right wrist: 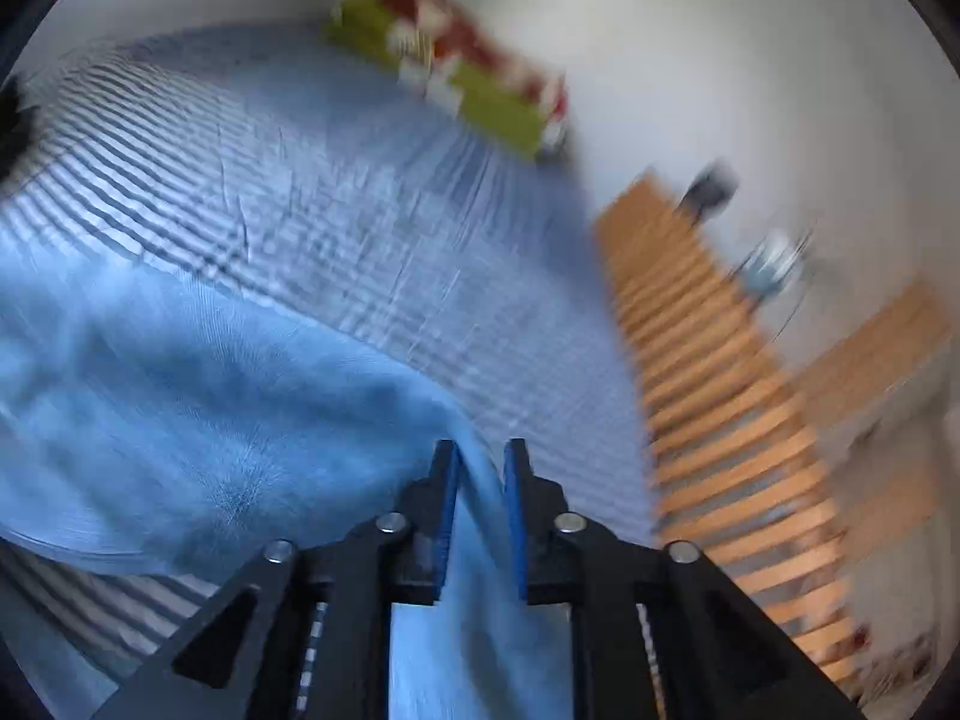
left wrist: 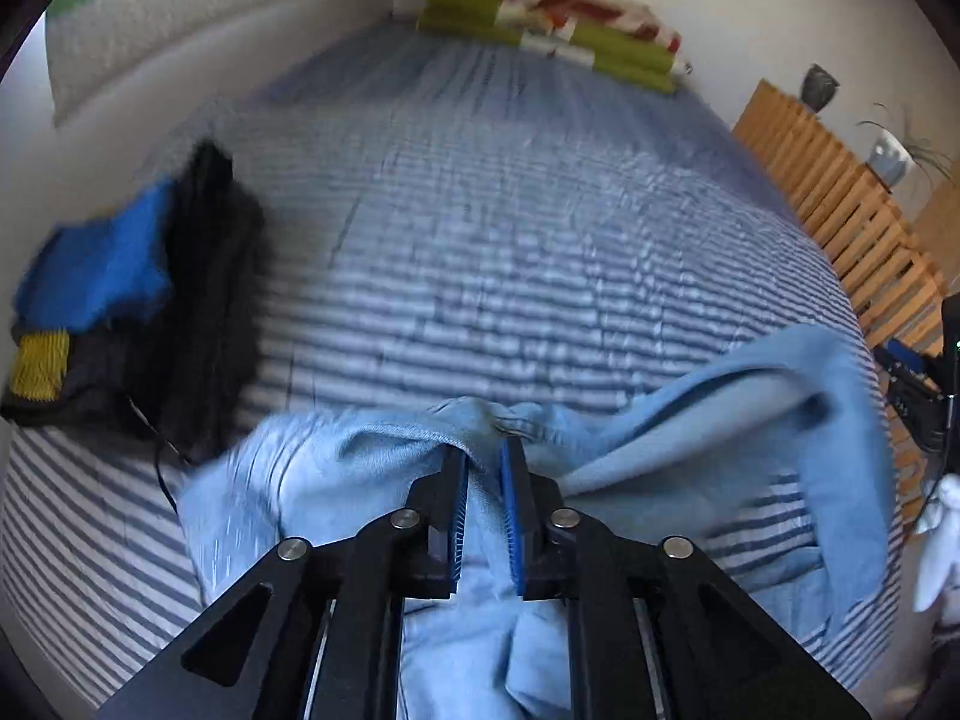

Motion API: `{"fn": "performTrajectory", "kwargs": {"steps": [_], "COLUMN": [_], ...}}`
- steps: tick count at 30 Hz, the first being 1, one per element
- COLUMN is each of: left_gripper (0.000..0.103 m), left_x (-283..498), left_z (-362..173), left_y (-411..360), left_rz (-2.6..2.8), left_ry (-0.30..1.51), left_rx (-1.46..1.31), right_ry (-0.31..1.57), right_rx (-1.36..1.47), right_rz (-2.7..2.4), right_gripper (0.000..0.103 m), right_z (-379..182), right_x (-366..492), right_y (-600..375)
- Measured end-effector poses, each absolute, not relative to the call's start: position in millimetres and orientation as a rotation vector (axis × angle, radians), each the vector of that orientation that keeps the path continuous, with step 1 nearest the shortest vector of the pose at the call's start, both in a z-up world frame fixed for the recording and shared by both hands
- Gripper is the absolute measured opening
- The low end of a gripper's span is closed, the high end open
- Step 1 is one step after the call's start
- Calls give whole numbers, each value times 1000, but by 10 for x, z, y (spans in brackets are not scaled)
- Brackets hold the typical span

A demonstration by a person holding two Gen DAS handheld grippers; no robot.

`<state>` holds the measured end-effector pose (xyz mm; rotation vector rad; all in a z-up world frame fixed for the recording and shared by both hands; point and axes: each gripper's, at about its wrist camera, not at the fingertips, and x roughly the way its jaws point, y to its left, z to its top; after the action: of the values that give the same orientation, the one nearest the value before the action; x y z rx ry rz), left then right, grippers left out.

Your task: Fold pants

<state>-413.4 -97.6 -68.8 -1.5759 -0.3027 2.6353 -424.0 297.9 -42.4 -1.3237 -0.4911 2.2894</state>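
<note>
Both grippers, left (left wrist: 485, 456) and right (right wrist: 482, 456), clamp soft, limp light-blue denim pants (left wrist: 690, 420); judged floppy, best gripped along seams.

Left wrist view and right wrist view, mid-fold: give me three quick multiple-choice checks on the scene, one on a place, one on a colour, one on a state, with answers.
1. Where does the dark pile of clothes lie in the left wrist view?
A. at the left edge of the bed
B. on the wooden slats
C. on top of the pants

2. What colour are the pants?
A. black
B. light blue
C. green

3. What runs between the jaws of the right gripper?
A. nothing
B. a fold of the pants
C. the striped sheet

Answers:
1 A: the dark pile of clothes sits left on the striped sheet.
2 B: the pants are pale blue denim.
3 B: blue cloth passes through the right gripper; the left gripper has cloth too.
</note>
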Motion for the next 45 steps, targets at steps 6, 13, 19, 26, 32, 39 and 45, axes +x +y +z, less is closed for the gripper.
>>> {"fn": "performTrajectory", "kwargs": {"steps": [6, 13, 19, 26, 32, 39, 45], "left_gripper": [51, 67, 67, 16, 11, 13, 19], "left_x": [-3562, -2492, -2032, -1866, -1627, -1542, -1395], "left_z": [-575, -846, -1592, -1782, -1347, -947, -847], "left_y": [-1597, -2288, -2287, -1907, -2098, -2571, -2848], "left_rz": [2795, 2800, 2534, 2448, 2581, 2700, 2823], "left_ry": [-304, -373, -662, -607, -629, -611, -615], "left_rx": [-1459, -1583, -1749, -1746, -1601, -1568, -1627], "right_ry": [-322, -320, -651, -624, -490, 0, 3], "right_rx": [-1438, -1683, -1693, -1734, -1657, -1473, -1384], "right_rz": [2543, 2801, 2762, 2696, 2811, 2876, 2468], "right_gripper": [31, 54, 60, 13, 2, 7, 73], "right_z": [-663, -1026, -1558, -1587, -1050, -466, -819], "right_x": [-3778, -2825, -2492, -2535, -2243, -1681, -1348], "right_y": [2708, 2033, 1383, 1292, 1386, 2115, 3024]}}
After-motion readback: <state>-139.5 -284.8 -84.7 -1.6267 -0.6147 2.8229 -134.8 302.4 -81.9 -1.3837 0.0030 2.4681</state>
